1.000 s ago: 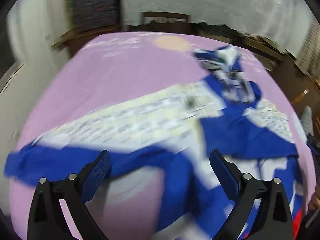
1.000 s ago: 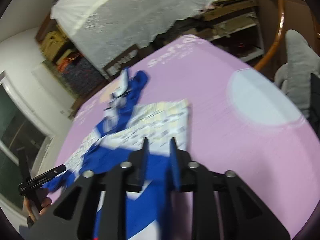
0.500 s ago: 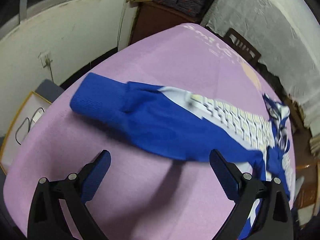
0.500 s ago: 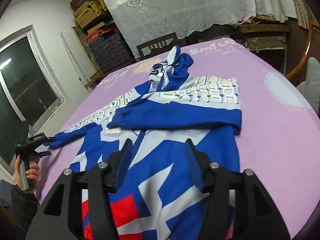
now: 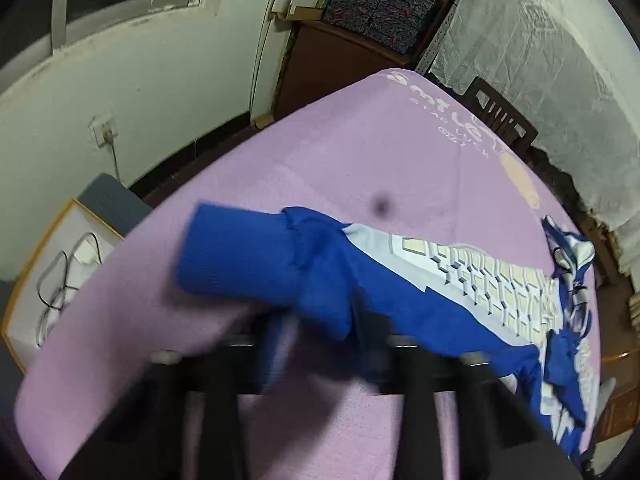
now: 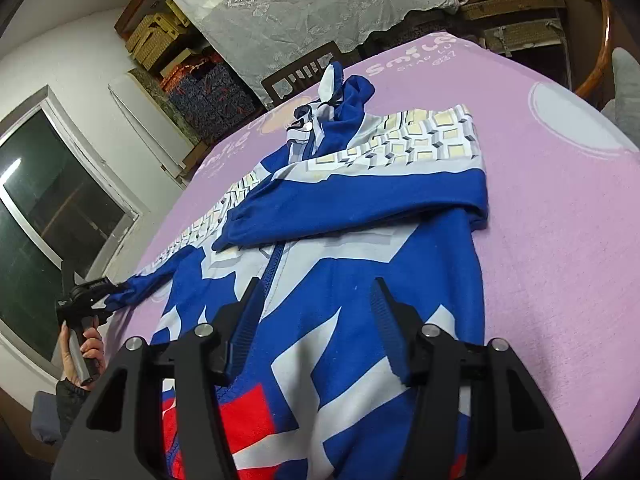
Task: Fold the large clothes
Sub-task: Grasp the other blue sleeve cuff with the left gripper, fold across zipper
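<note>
The blue, white and red zip jacket (image 6: 344, 280) lies spread front-up on the pink surface (image 6: 552, 240), its hood (image 6: 332, 100) at the far end and its red-patched hem nearest the right wrist camera. One sleeve is folded across the chest (image 6: 360, 196), its cuff ending near the zip. The other sleeve (image 5: 304, 268) stretches out sideways toward the surface's edge.

The left tongs (image 5: 320, 344) have just been closing, and the blue fabric of that outstretched sleeve sits between them close behind the cuff; the picture is smeared there, but the fingers look pressed onto the cloth. From the right wrist view, the same tongs (image 6: 102, 286) meet the sleeve's tip at the left edge of the surface, with a hand (image 6: 86, 346) wrapped round the handle below.

The right tongs (image 6: 316, 316) hang over the jacket's lower front, beside the zip, with the jaws standing apart and nothing between them; they grip no cloth.

The surface is covered in a pink cloth with pale printed lettering (image 6: 416, 56) at its far end. A dark wooden chair (image 6: 304, 72) stands behind it, then a lace-draped piece of furniture (image 6: 320, 4). Stacked boxes (image 6: 160, 36) fill shelves by a white wall, and a dark window (image 6: 48, 208) is on the left.
</note>
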### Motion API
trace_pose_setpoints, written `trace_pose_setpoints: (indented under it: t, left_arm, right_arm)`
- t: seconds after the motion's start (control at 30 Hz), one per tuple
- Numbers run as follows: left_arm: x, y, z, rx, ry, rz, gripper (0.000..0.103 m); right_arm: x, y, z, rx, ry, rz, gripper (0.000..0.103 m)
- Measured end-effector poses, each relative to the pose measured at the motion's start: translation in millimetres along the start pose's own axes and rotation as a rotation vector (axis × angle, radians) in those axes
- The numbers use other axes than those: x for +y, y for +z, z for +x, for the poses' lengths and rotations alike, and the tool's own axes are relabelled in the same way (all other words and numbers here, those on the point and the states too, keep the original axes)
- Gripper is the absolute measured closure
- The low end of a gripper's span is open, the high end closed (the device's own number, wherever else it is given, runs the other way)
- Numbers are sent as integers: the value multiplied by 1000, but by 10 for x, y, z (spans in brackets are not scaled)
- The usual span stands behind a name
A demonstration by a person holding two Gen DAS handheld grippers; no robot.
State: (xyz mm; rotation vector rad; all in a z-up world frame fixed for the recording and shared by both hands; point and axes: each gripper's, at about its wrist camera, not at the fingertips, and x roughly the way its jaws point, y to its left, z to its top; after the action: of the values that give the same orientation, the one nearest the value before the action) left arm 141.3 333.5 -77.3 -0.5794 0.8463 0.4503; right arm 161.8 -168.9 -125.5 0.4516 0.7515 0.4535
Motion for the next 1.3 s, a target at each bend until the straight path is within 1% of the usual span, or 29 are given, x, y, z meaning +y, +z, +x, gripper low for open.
trace_pose_setpoints:
  t: [0.03, 0.13, 0.17, 0.23, 0.33, 0.4, 0.43, 0.63, 0.77, 0.83, 0.93, 1.03, 1.13, 1.23, 1.3]
  left_arm:
    - [-44, 20, -23, 0, -2, 14, 83]
    - [-203, 51, -93, -17, 25, 63, 84]
    - [-327, 64, -152, -35, 42, 96, 84]
    - [-556, 71, -245, -60, 51, 151, 84]
    - [-910, 57, -370, -84, 43, 226, 84]
    - [-1255, 12, -474, -100, 34, 295, 84]
    - [-1358, -14, -507, -105, 31, 316, 85]
    - [-2320, -286, -731, -146, -27, 482, 85]
    - [-3048, -583, -801, -169, -77, 602, 85]
    - [-3296, -734, -797, -176, -96, 650, 85]
    - [-3759, -1085, -705, -148, -158, 742, 85]
    - [-4056, -1421, -451, -90, -185, 814, 85]
    - [-4175, -1722, -90, -12, -180, 858, 85]
    - [-4115, -1850, 195, 57, -184, 859, 84]
    - [-4052, -1853, 225, 70, -204, 850, 80]
  right_arm:
    - [4, 0, -1, -1, 2, -2, 49]
    - [6, -9, -19, -10, 20, -3, 49]
    - [-2, -10, -23, -13, 26, 1, 49]
    - [-31, -11, -39, -21, 41, 17, 49]
    - [-74, -14, -60, -32, 61, 38, 49]
    - [-92, -18, -71, -36, 74, 44, 49]
    - [-104, -15, -76, -37, 81, 47, 49]
    - [-175, -10, -110, -48, 121, 77, 47]
    - [-183, -9, -104, -43, 137, 79, 47]
    - [-197, -11, -117, -49, 145, 86, 47]
    - [-217, -12, -128, -53, 150, 97, 47]
    - [-246, -14, -129, -54, 159, 109, 47]
    - [-282, -16, -140, -58, 170, 127, 47]
    - [-314, -15, -146, -59, 182, 144, 46]
    - [-321, -13, -151, -59, 186, 151, 46]
